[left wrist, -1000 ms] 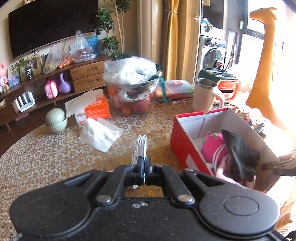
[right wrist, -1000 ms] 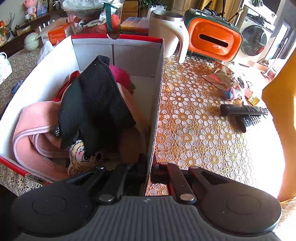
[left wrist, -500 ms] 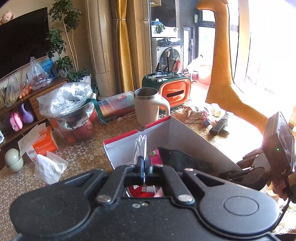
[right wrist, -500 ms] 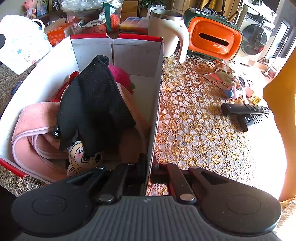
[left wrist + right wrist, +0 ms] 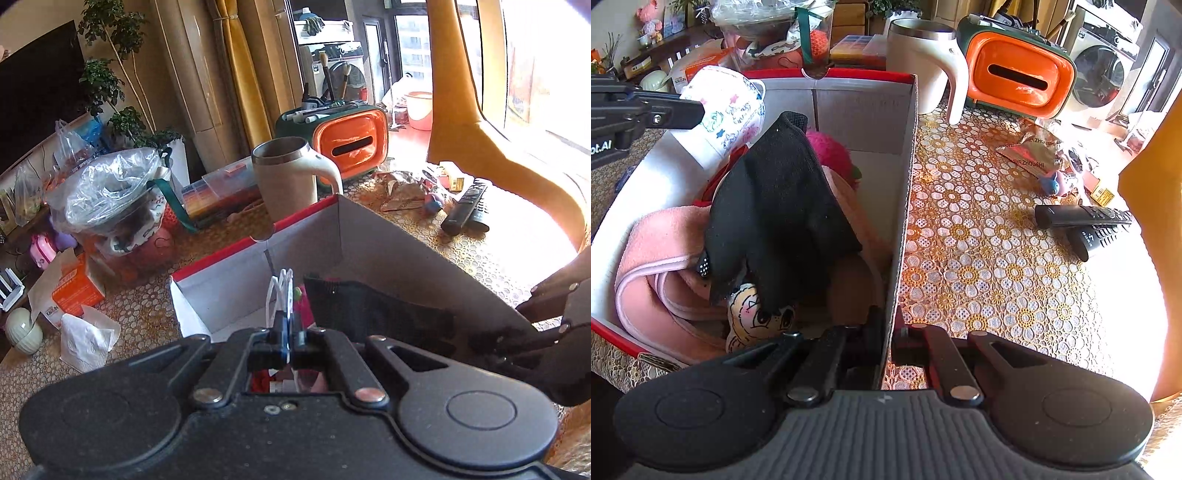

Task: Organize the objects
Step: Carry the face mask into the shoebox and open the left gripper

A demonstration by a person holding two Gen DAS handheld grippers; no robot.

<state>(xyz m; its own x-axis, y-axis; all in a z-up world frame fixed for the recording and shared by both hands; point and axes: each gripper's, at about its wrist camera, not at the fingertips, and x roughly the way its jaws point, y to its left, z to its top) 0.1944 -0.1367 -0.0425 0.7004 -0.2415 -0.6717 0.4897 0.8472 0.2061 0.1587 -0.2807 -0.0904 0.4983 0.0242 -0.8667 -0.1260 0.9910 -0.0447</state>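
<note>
My left claw (image 5: 698,110) pinches a printed face mask (image 5: 733,110) over the far-left corner of the red-rimmed box (image 5: 864,75), so it can drop in beside the black glove (image 5: 775,206) and pink cloth (image 5: 653,251). My right claw (image 5: 886,332) is pressed together on the box's near right wall, steadying it. Two remotes (image 5: 1082,218) lie right, well apart.

Strong sunlight pours through a large window (image 5: 535,66) on the right, washing out the worktop's (image 5: 491,258) lace-patterned cover there. Mustard curtains (image 5: 243,66) hang beside a washing machine (image 5: 343,70). A dark television (image 5: 33,99) sits above a low wooden cabinet (image 5: 661,51), with a leafy plant (image 5: 107,85) nearby.
</note>
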